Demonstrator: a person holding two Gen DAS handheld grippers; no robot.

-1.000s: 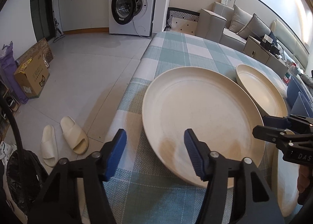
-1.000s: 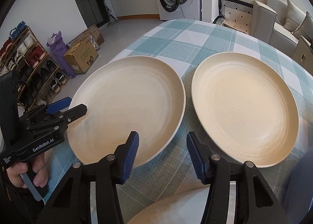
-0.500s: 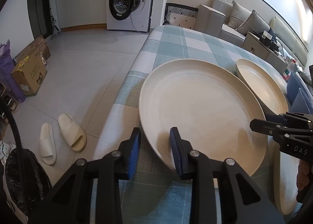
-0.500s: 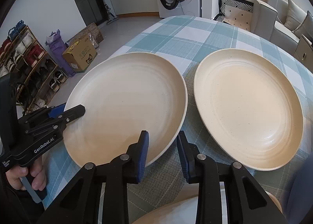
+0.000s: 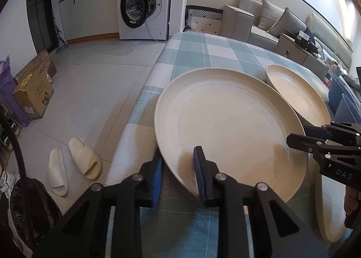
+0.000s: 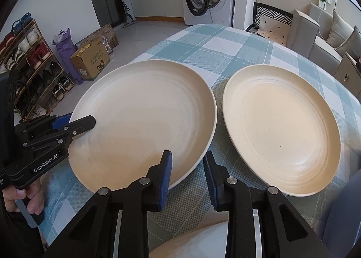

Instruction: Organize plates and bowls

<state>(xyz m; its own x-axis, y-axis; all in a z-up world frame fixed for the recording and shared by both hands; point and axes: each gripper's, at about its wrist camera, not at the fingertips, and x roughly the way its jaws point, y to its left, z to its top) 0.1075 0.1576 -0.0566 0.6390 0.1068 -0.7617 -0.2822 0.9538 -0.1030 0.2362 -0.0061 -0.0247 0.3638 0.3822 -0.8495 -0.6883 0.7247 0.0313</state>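
A large cream plate [image 5: 230, 127] lies on the checked tablecloth at the table's left side; it also shows in the right wrist view [image 6: 144, 122]. My left gripper [image 5: 178, 172] is shut on its near-left rim, one pad under and one on top; it shows in the right wrist view [image 6: 74, 122]. My right gripper [image 6: 187, 176] is shut on the same plate's near-right rim, and shows in the left wrist view [image 5: 302, 134]. A second cream plate [image 6: 282, 129] lies to the right, apart. A third plate's rim [image 6: 203, 242] shows under my right gripper.
The table edge [image 5: 140, 109] drops off on the left to a tiled floor with slippers [image 5: 83, 161] and a cardboard box [image 5: 33, 93]. A washing machine [image 5: 144, 7] and a sofa [image 5: 270, 26] stand beyond. A shoe rack [image 6: 29, 59] is at the far left.
Both grippers have narrowed from wide open and closed on opposite sides of the left plate's near rim. The plate's near-left edge now sits slightly raised.
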